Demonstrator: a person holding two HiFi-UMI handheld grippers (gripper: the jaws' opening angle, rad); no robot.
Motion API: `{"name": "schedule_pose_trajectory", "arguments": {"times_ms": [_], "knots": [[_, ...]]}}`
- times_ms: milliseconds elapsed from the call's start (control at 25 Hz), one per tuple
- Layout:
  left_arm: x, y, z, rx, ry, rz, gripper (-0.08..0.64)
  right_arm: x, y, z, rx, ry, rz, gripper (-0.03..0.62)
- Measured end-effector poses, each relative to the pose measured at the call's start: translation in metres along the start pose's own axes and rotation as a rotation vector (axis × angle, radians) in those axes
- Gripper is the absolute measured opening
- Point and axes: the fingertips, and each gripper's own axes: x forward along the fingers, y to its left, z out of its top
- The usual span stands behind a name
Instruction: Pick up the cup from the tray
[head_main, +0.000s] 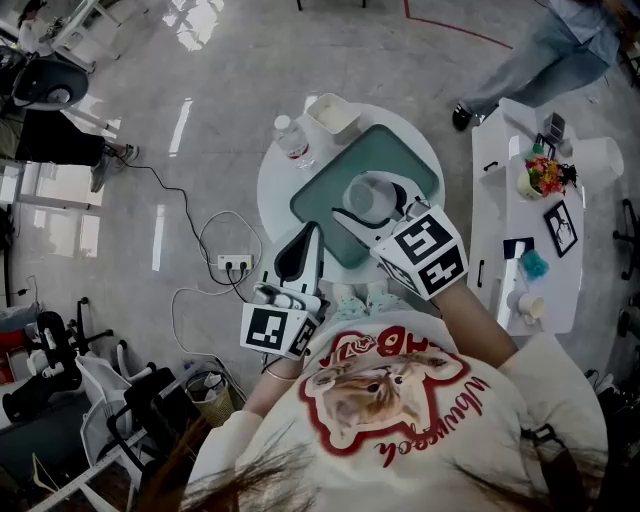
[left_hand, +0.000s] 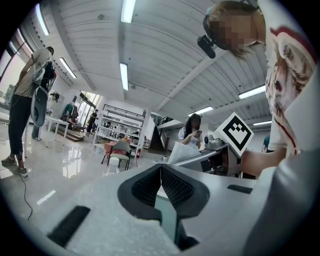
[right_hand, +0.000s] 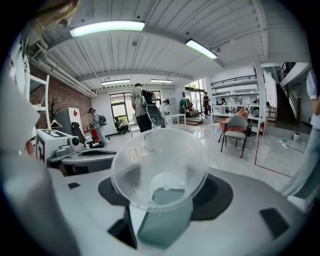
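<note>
Over the tray (head_main: 400, 150): clear cup (head_main: 366, 195) in right gripper (head_main: 380, 212)

Cup: clear plastic, empty, mouth upward, clamped between both jaws of the right gripper over the tray's near half. Whether it touches the tray cannot be told.
Left gripper (left_hand: 161, 172): jaws pressed together, holding nothing, off the tray's near-left corner.
Round white table (head_main: 272, 195): carries the tray.
Bottle (head_main: 293, 140) and white container (head_main: 332, 113): beside the tray's far-left edge.
</note>
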Motion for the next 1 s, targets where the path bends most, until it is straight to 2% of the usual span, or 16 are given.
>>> {"name": "schedule_pose_trajectory", "arguments": {"times_ms": [600,1000], "knots": [[-0.015,-0.007,-0.007,0.022,-0.006,-0.08,0.015,-0.014,0.019,-0.015,0.047,-0.034,-0.065,0.307],[-0.026,-0.033,-0.005,0.044,-0.023,-0.058,0.015,-0.043,0.028,-0.027,0.028,-0.036,-0.056,0.307]]}}
